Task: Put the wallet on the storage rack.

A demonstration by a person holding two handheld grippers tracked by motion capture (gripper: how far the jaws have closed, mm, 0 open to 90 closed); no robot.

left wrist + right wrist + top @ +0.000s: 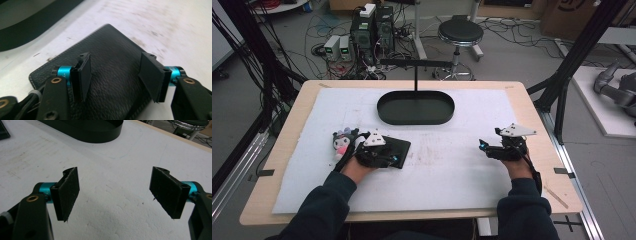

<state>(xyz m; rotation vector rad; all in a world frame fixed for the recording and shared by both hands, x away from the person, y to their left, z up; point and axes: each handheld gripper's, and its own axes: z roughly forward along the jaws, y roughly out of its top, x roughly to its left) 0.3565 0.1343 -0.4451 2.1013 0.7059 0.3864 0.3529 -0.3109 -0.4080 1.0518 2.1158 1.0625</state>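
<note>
left tool (113, 75) hangs over the flat black textured-leather wallet (110, 50) with stitched edge, jaws parted, pads straddling it but not pressing. wallet lies flat on the white foam sheet (452, 170) on the table, left side, just beside a small plush toy (343, 141) (black-and-pink). right tool (116, 192) released, nothing between its pads, over bare sheet; black oval tray (416, 107) further back

We list: a light wooden table (537, 130) with a white foam sheet (462, 175) on it; grey floor (512, 50) strewn with black cables (327, 30); a round black stool (460, 33) on a chrome post; computer towers (373, 30) behind the table; black frame struts (579, 50) at right; cardboard boxes (562, 15) at the far side.
</note>
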